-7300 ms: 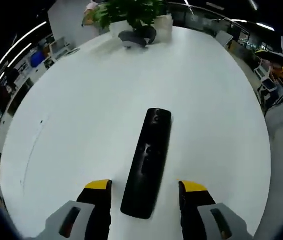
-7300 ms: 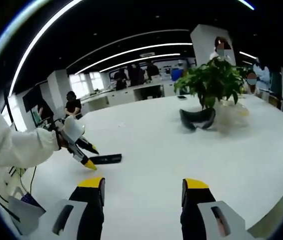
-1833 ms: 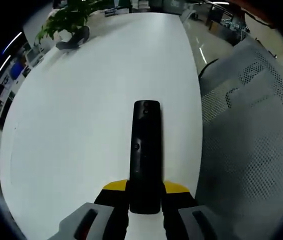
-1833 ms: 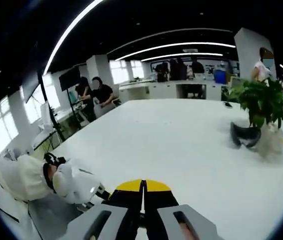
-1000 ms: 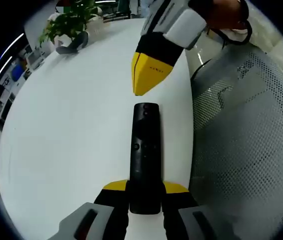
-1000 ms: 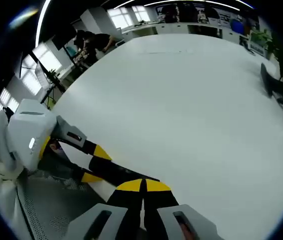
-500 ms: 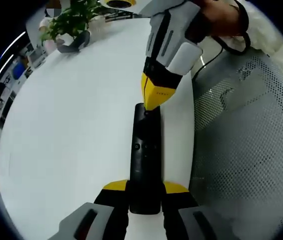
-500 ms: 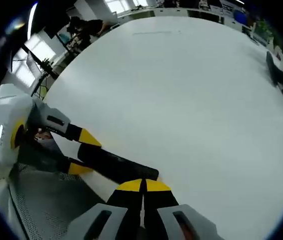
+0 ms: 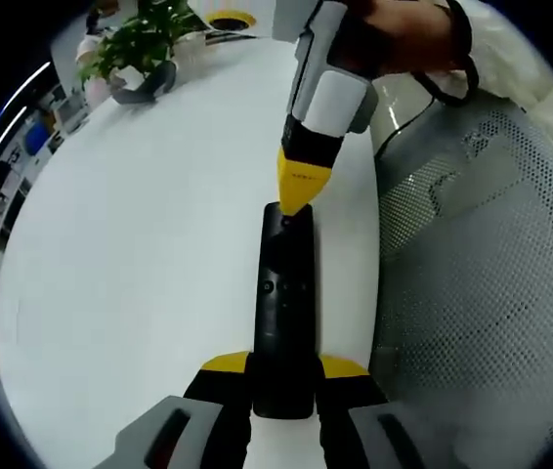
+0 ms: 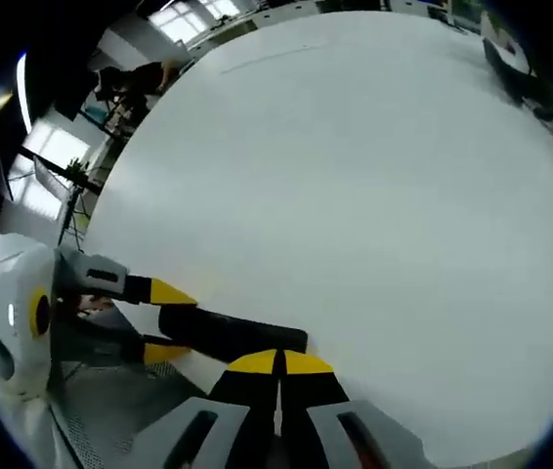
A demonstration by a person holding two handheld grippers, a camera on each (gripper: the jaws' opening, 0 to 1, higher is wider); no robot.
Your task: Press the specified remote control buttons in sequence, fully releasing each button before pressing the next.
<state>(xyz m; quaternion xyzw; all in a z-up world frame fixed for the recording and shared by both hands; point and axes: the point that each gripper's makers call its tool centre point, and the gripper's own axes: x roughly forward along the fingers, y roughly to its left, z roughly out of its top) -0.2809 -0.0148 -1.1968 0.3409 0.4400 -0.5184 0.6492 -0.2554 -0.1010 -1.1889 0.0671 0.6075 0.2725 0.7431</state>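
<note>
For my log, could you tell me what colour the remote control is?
Black; the remote control shows best in the left gripper view.

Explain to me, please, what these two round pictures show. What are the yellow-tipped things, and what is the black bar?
A person holds a hand-held claw in each hand, each carrying a camera that looks along its jaws. In the left gripper view, the left claw is shut on a black remote control above a white table. The right claw, jaws closed, comes in from above, its yellow tip at the remote's far end. The right gripper view looks down on that same end. A potted plant stands at the far edge.
</note>
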